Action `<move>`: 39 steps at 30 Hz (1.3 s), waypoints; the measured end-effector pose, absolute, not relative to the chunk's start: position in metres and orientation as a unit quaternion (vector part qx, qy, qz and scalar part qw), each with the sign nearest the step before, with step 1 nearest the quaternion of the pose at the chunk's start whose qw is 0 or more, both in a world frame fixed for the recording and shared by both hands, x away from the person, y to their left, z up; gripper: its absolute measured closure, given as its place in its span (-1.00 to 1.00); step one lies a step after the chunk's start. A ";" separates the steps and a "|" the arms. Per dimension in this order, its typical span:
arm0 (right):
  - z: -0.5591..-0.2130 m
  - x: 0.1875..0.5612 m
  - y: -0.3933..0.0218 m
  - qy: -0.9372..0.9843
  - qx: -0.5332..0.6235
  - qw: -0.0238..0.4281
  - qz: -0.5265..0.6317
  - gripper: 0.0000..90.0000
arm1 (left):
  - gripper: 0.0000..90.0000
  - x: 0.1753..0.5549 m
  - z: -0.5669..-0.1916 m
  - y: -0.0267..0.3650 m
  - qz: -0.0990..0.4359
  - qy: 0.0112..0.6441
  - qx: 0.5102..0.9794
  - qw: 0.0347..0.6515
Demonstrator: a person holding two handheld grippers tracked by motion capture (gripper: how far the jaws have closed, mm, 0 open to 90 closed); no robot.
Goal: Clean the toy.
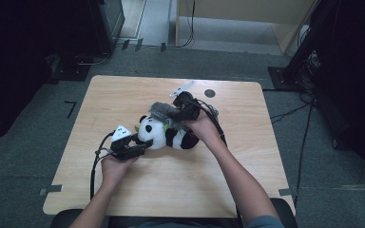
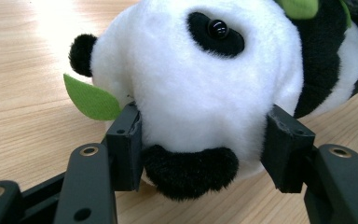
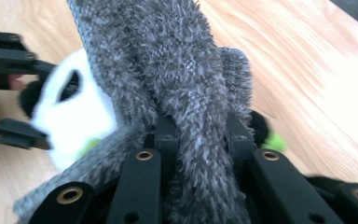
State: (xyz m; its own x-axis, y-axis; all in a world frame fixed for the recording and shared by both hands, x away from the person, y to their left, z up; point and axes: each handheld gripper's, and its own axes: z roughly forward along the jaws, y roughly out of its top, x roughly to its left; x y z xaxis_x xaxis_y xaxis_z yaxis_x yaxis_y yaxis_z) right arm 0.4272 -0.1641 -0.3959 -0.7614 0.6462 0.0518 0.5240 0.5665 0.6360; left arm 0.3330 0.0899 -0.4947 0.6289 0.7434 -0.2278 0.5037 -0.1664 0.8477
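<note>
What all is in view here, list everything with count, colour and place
Panda plush: one, black and white with green leaves, lying mid-table.
Fuzzy cloth: one, grey, draped over the panda's far side.
Round mark: one, dark, far right of table.
Table: one, light wood, centre of room.
Left gripper: one, black, jaws pressed on either side of the panda's head.
Right gripper: one, black, jaws clamped on the cloth.
</note>
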 end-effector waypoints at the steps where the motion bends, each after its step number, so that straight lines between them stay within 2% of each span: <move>1: -0.396 0.429 -0.168 0.878 0.335 0.096 0.328 0.64 | -0.12 0.333 -0.495 0.090 0.120 0.414 0.754 0.496; 10: -0.397 0.438 -0.194 0.863 0.369 0.095 0.331 0.63 | -0.12 0.333 -0.496 0.091 0.119 0.412 0.752 0.501; 26: -0.371 0.420 -0.201 0.851 0.361 0.118 0.363 0.64 | -0.12 0.333 -0.496 0.091 0.120 0.411 0.754 0.498; 33: -0.356 0.402 -0.190 0.852 0.329 0.104 0.393 0.65 | -0.12 0.333 -0.495 0.090 0.122 0.413 0.753 0.497; 39: -0.352 0.390 -0.171 0.858 0.308 0.075 0.403 0.66 | -0.12 0.333 -0.495 0.090 0.122 0.414 0.753 0.497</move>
State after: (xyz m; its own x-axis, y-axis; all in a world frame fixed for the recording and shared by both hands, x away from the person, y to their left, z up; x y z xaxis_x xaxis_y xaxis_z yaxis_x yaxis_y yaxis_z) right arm 0.3899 -0.1708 -0.3518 -0.7987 0.5895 0.1205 0.4689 0.4844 0.7386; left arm 0.3328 0.0902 -0.4950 0.6273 0.7447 -0.2279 0.5026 -0.1635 0.8489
